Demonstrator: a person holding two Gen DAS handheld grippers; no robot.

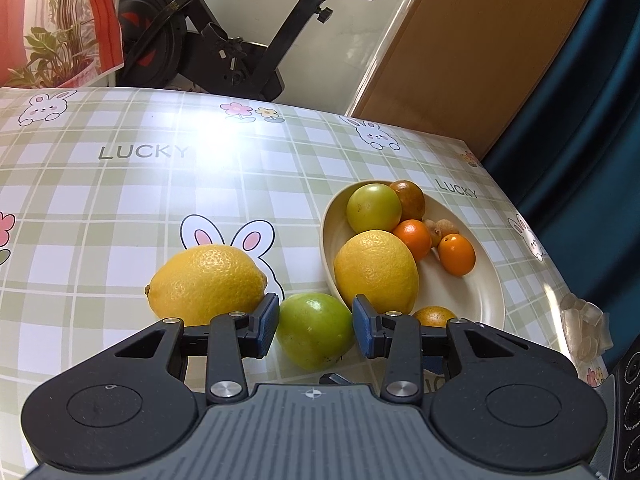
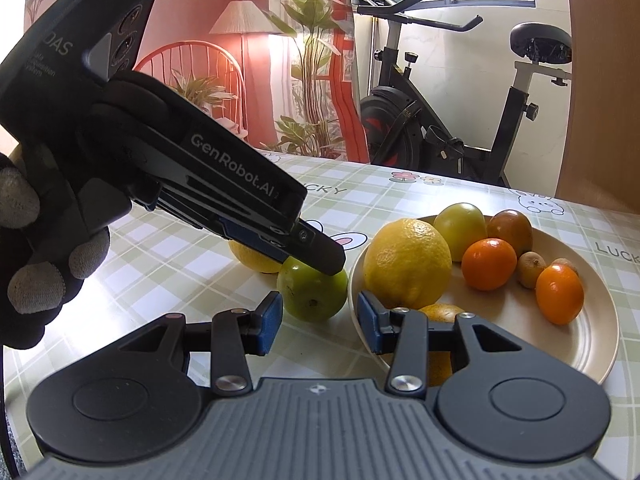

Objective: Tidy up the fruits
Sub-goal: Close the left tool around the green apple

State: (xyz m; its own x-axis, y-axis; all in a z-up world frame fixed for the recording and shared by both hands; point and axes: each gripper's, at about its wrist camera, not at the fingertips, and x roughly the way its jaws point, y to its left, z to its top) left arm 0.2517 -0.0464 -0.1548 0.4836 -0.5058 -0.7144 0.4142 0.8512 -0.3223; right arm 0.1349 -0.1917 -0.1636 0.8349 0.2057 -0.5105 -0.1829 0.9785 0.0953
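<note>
Left gripper: fingers spread, flanking green fruit on table, contact unclear. Right gripper: fingers spread, empty. Plate of fruit right of both.

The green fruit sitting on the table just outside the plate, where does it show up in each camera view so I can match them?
Left wrist view: the green fruit is low centre, between the left gripper fingers, which stand open around it.
Right wrist view: it is centre, left of the plate, under the left gripper's tip, ahead of the open right gripper.
Shared landmark: the big lemon at the plate's near-left rim.
</note>
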